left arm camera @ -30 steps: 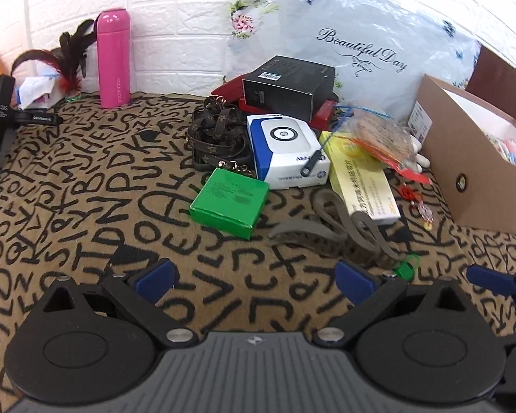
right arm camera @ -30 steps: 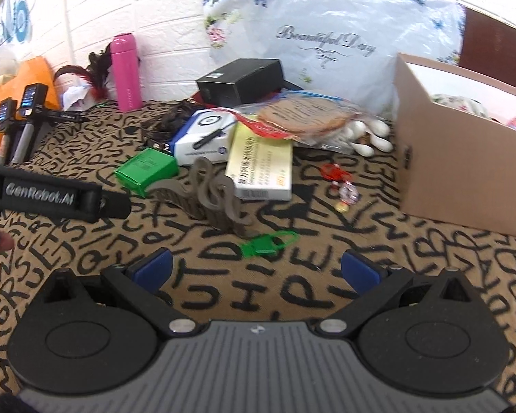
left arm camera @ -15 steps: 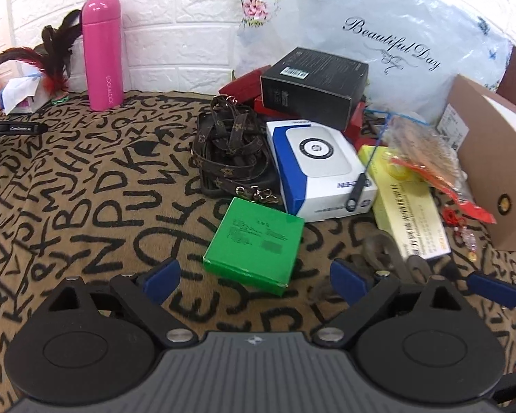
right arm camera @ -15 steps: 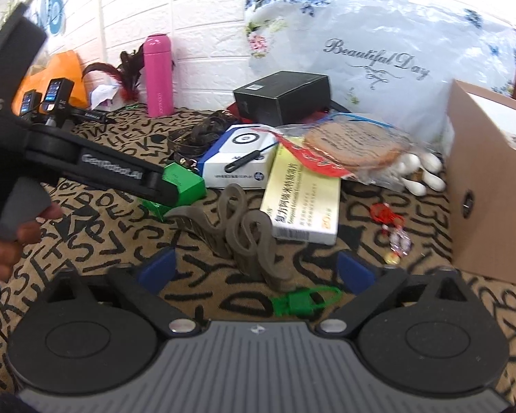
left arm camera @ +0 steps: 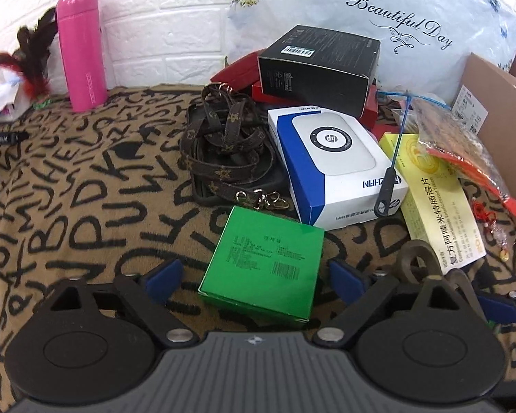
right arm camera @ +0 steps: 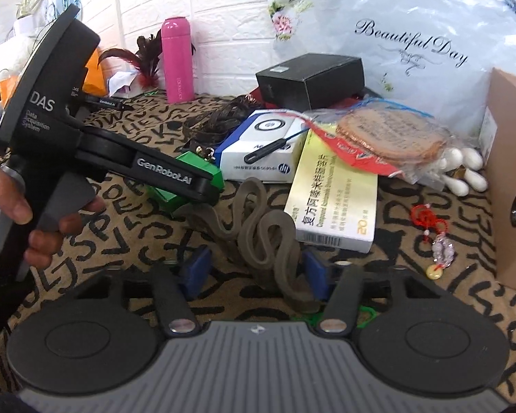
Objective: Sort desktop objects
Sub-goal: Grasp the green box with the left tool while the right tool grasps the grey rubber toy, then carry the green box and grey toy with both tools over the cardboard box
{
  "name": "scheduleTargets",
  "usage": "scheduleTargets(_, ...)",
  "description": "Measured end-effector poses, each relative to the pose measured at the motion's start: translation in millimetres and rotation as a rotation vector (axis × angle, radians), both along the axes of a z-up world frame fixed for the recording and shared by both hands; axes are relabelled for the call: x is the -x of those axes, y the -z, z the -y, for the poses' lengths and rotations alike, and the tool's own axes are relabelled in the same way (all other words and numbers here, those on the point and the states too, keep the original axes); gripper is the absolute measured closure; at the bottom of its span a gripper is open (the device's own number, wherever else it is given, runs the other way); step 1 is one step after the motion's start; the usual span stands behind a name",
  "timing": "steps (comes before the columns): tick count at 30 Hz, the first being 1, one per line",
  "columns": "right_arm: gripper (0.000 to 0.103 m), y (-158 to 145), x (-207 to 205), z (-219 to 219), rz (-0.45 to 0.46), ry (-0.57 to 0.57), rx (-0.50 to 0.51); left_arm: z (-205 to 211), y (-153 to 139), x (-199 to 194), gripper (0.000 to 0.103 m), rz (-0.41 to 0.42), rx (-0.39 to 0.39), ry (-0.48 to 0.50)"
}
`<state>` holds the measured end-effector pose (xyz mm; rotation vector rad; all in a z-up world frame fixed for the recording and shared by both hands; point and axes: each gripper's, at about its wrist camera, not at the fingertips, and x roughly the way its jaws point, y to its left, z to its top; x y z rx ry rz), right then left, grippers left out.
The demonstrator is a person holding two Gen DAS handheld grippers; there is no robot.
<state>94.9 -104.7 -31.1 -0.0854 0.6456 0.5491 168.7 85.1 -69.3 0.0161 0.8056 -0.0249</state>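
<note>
A flat green box point(left arm camera: 265, 261) lies on the letter-patterned cloth, and my open left gripper point(left arm camera: 256, 280) straddles its near end without touching it; the box also shows in the right wrist view point(right arm camera: 192, 175), partly behind the left gripper's body. A wavy grey-brown strap point(right arm camera: 261, 237) lies on the cloth between the blue pads of my open right gripper point(right arm camera: 256, 272). The jaws have narrowed around it; contact is unclear. A green clip point(right arm camera: 364, 313) lies just under the right gripper.
Behind lie a white-and-blue box point(left arm camera: 337, 165), a yellow medicine box point(left arm camera: 437, 203), a black box point(left arm camera: 320, 65), a brown patterned strap point(left arm camera: 223, 144), a bagged snack point(right arm camera: 388, 137), a red charm point(right arm camera: 430, 227) and a pink bottle point(left arm camera: 82, 48). A cardboard box point(right arm camera: 512, 186) stands right.
Both grippers moved forward. The left one came up around the green box. The right one came up over the grey-brown strap and its jaws narrowed.
</note>
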Motion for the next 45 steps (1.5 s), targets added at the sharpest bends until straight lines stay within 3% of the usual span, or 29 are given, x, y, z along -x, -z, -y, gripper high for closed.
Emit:
scheduleTargets(2,0.067,-0.3,0.3,1.4,0.005,0.013,0.01,-0.5,-1.2,1.9,0.033,0.011,-0.007,-0.003)
scheduleTargets(4,0.067,-1.9,-0.3,5.4,-0.014,0.013,-0.003,-3.0,-3.5,4.5,0.037,0.014,0.011,-0.015)
scheduleTargets(11,0.068,-14.4,18.9,17.6,-0.008,0.016,-0.009,1.2,-14.4,31.0,0.038,0.016,0.071,-0.011)
scheduleTargets(18,0.068,-20.7,62.2,58.8,-0.02,0.062,0.022,37.2,-21.0,85.2,0.038,0.018,0.075,0.113)
scheduleTargets(27,0.067,-12.7,126.6,125.2,-0.12,0.189,0.02,97.5,-3.2,135.8,0.038,-0.042,0.1,0.271)
scheduleTargets(30,0.064,-12.5,139.7,126.9,-0.114,0.169,0.03,112.7,0.8,142.3,0.037,-0.037,0.006,0.282)
scheduleTargets(32,0.054,-13.0,143.0,125.4,-0.103,0.163,0.035,115.8,0.7,143.1,0.034,-0.038,-0.025,0.282)
scheduleTargets(37,0.044,-12.8,138.3,119.9,-0.073,0.147,0.059,113.5,3.4,137.3,0.026,-0.047,-0.03,0.25)
scheduleTargets(39,0.042,-12.6,136.5,117.7,-0.053,0.138,0.08,112.3,3.5,135.9,0.028,-0.048,-0.015,0.242)
scheduleTargets(41,0.036,-13.5,134.9,115.9,-0.031,0.117,0.096,112.3,2.2,136.4,0.037,-0.05,0.009,0.246)
scheduleTargets(45,0.035,-14.6,130.3,112.9,-0.009,0.062,0.132,114.2,1.4,136.8,0.036,-0.049,0.003,0.244)
